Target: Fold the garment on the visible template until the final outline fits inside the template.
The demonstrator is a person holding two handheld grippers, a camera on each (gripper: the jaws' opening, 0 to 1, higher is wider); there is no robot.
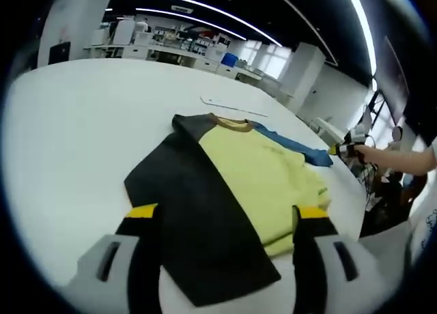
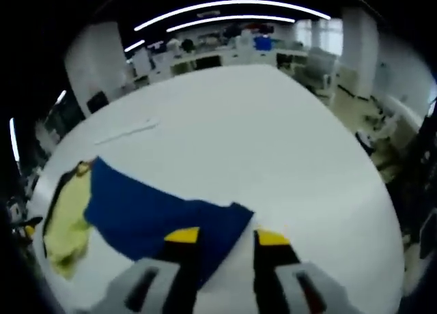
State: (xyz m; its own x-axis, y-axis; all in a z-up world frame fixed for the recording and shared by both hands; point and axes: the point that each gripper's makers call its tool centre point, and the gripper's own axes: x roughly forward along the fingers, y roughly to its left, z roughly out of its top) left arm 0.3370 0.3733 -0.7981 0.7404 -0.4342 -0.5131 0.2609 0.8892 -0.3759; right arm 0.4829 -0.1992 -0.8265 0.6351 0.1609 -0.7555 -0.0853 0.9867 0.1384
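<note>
The garment point(image 1: 232, 184) lies spread on the white table point(image 1: 82, 123) — I read three colour panels: a black section toward my left gripper, a pale yellow body in the middle, and a blue part on the far side. A tan collar band point(image 1: 232, 123) sits at the top edge of the yellow. In the left gripper view the black panel point(image 1: 198, 211) lies folded diagonally over the yellow.

Left gripper point(image 1: 229, 222): jaws spread wide, yellow-tipped, the black cloth showing between them; I cannot tell whether they touch it, and nothing is pinched.

Right gripper point(image 2: 227, 240): jaws apart, at the corner of the blue panel point(image 2: 157, 218). The left-hand jaw overlaps the blue edge in the picture (contact unclear); the gap itself shows white table point(image 2: 273, 143). No grip on cloth that I can confirm.

In the right gripper view the yellow part point(image 2: 65, 222) shows beyond the blue, at the left.

A thin pale line point(image 1: 232, 108) is marked on the table just past the collar — I cannot tell whether it is the template.

In the left gripper view a person's hand point(image 1: 382, 155) holds the other gripper at the right, near the blue edge.
</note>
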